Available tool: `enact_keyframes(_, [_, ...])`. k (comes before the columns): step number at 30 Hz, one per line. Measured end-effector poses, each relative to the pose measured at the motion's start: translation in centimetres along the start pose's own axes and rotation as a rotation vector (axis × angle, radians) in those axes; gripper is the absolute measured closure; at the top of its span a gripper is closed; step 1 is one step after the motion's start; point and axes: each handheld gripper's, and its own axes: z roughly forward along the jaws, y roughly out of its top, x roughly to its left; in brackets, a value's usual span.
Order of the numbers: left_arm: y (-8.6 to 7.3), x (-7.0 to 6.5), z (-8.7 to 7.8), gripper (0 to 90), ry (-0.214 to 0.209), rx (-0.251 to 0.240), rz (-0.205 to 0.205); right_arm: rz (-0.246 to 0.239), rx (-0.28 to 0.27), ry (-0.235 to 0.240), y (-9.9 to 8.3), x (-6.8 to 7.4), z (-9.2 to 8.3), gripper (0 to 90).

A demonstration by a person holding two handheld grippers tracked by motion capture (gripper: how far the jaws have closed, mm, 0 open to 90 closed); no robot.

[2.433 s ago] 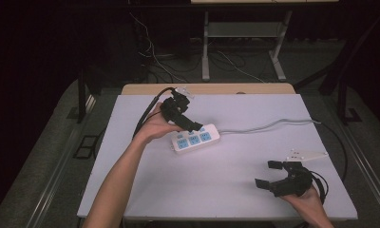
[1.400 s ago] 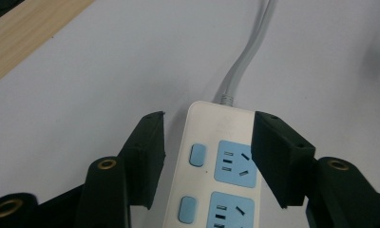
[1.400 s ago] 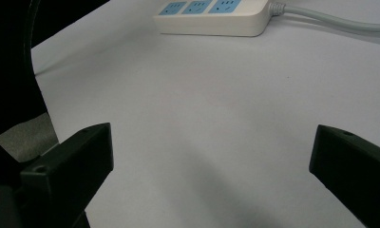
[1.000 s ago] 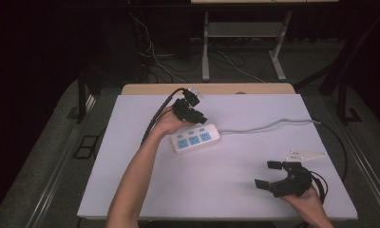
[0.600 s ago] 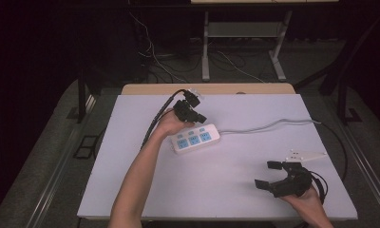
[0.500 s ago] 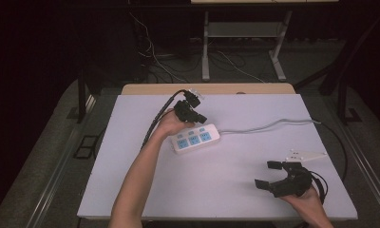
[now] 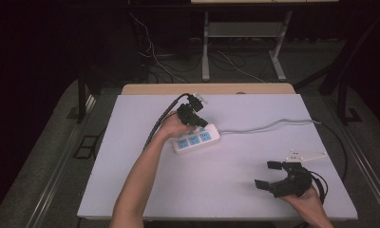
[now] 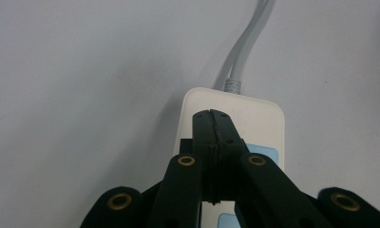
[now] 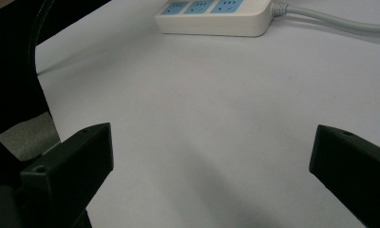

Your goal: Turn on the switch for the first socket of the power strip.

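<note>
The white power strip (image 7: 196, 139) lies near the middle of the white table (image 7: 131, 190), toward the far side, its long axis running roughly left to right with a slight tilt, its grey cord (image 7: 273, 124) leaving the right end. The left gripper (image 8: 214, 128) hangs directly over that cord end, jaws pressed together with nothing between them — whether the tips touch the casing I cannot tell. The right gripper (image 7: 273, 173) rests well apart near the table's front right corner, jaws wide apart and empty. The left is plainly nearer; a downward press looks likely — bare table lies open all around the strip.
</note>
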Motion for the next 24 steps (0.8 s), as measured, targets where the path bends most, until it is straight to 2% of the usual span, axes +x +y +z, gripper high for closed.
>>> enact_keyframes(9, [-0.52, 0.16, 0.42, 89.3, 0.006, 0.029, 0.005, -0.003, 0.000, 0.002, -0.01, 0.02, 0.01, 0.4])
enact_keyframes(18, [-0.59, 0.11, 0.55, 89.3, 0.007, 0.015, 0.010, -0.006, 0.002, 0.012, 0.05, 0.25, 0.17, 0.4])
enact_keyframes(24, [-0.90, 0.22, 0.63, 89.4, -0.008, -0.002, 0.003, -0.005, 0.000, 0.010, 0.01, 0.19, 0.09, 0.4])
